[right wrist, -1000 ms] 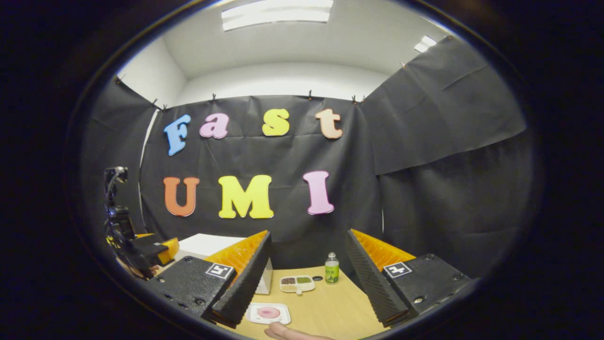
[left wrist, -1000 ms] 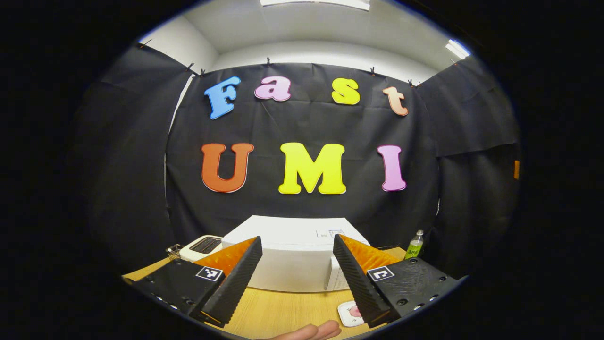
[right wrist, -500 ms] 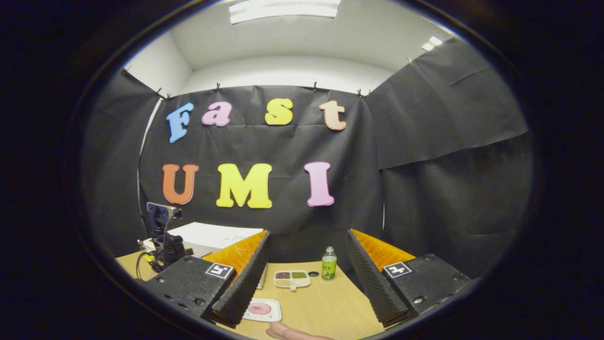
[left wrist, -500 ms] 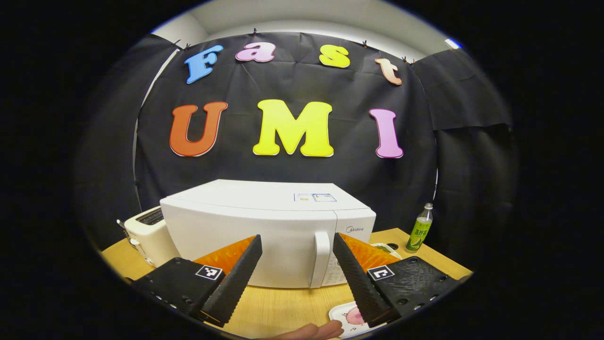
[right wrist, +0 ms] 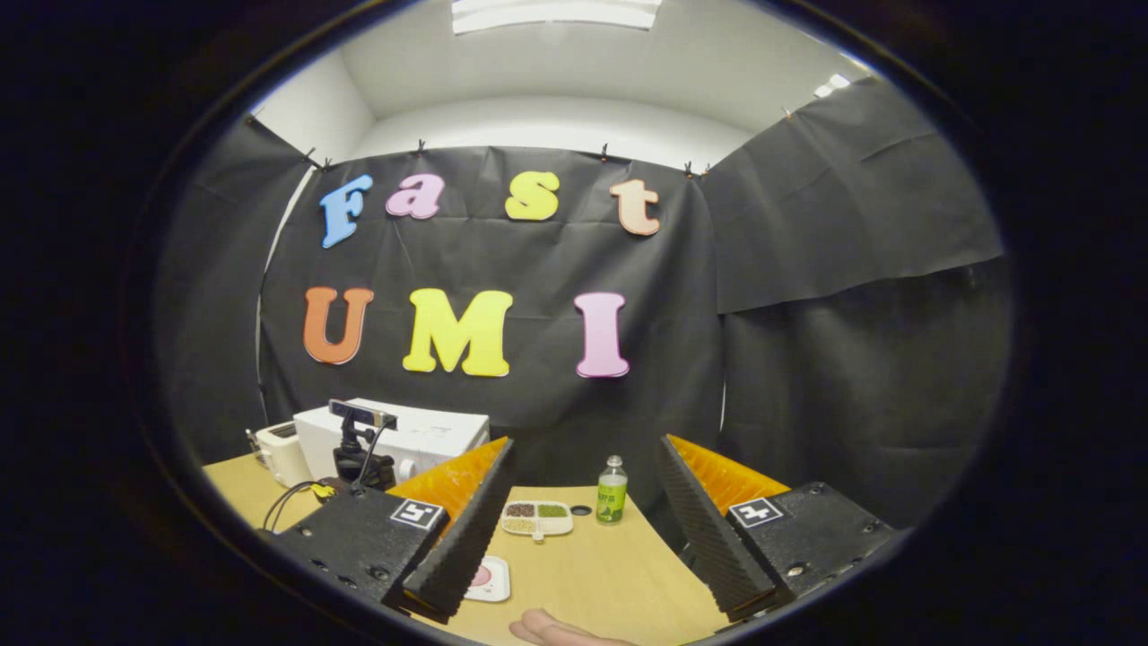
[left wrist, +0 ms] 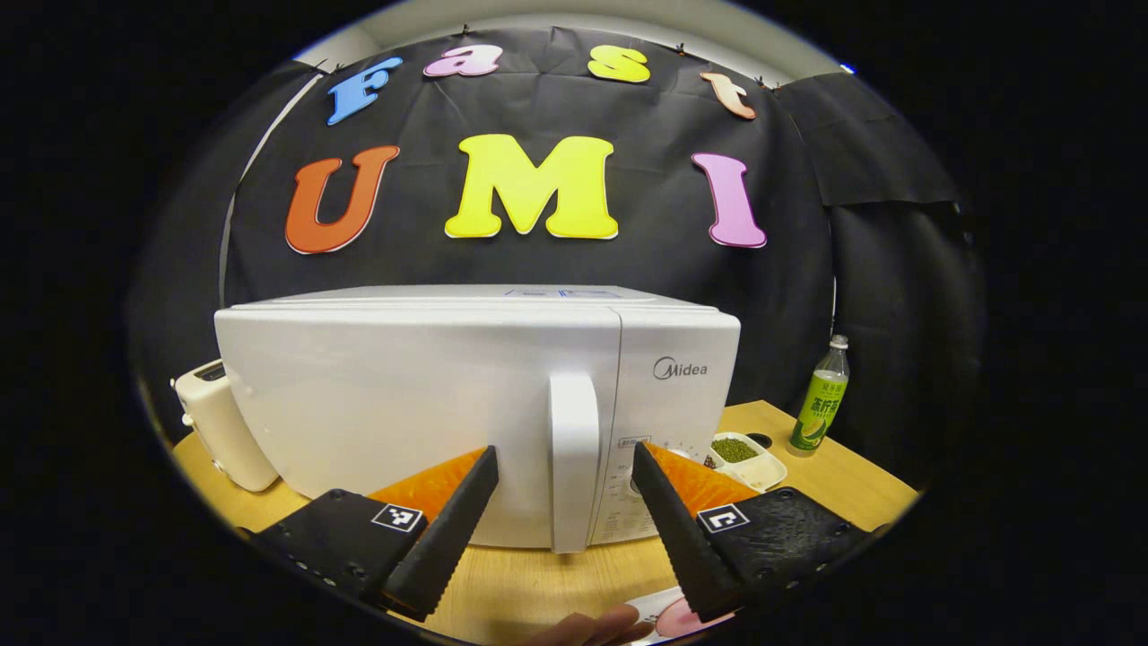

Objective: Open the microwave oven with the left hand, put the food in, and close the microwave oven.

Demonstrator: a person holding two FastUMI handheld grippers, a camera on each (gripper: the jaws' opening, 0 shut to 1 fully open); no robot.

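Closer now, left hand-held gripper (left wrist: pixel 563 525) gapes wide at microwave's (left wrist: pixel 430 404) upright handle (left wrist: pixel 573 462).

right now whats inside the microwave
Cannot be seen: the microwave door is shut and solid white, with its handle between the open left gripper fingers. The plate of food sits outside on the table.
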